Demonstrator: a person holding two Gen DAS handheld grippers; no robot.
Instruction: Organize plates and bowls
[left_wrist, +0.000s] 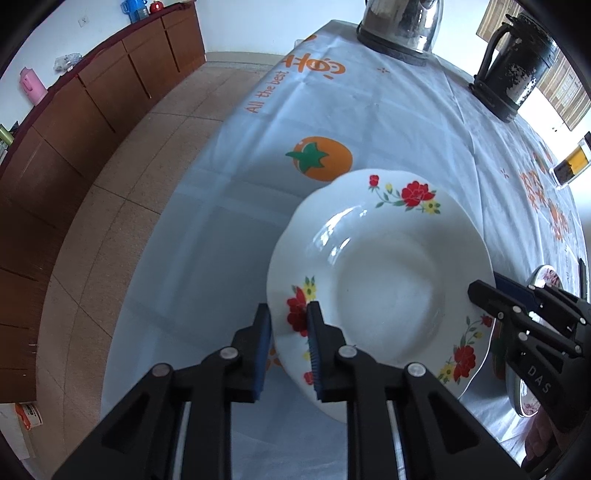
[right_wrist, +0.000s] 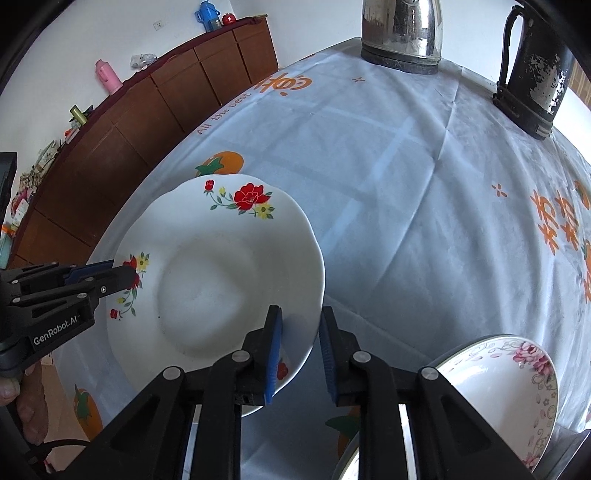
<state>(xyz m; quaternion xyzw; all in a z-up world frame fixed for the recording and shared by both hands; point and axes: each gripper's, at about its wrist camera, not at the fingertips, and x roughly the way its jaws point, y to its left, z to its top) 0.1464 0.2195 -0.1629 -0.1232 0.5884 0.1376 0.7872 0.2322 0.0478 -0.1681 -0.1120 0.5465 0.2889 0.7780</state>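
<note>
Tiled floor, long brown cabinet (left_wrist: 110, 85) against a white wall, desk (left_wrist: 388, 122) under a pale cloth printed with orange fruit. Near the far edge, a steel kettle (left_wrist: 400, 26) and a worn dark jug (left_wrist: 517, 62). Flowered plate (left_wrist: 380, 280) in the middle of the desk, pinched at opposite rims: left tool (left_wrist: 290, 325) clamped on the rose-printed edge, right tool (right_wrist: 301, 332) closed across the other rim. Two-sided hold, probably to keep the wide, shallow plate level for lifting. Beside the right tool, a pink-flowered bowl (right_wrist: 517, 384), likely where the plate belongs. Whether lifted clear of the cloth, impossible to tell.
</note>
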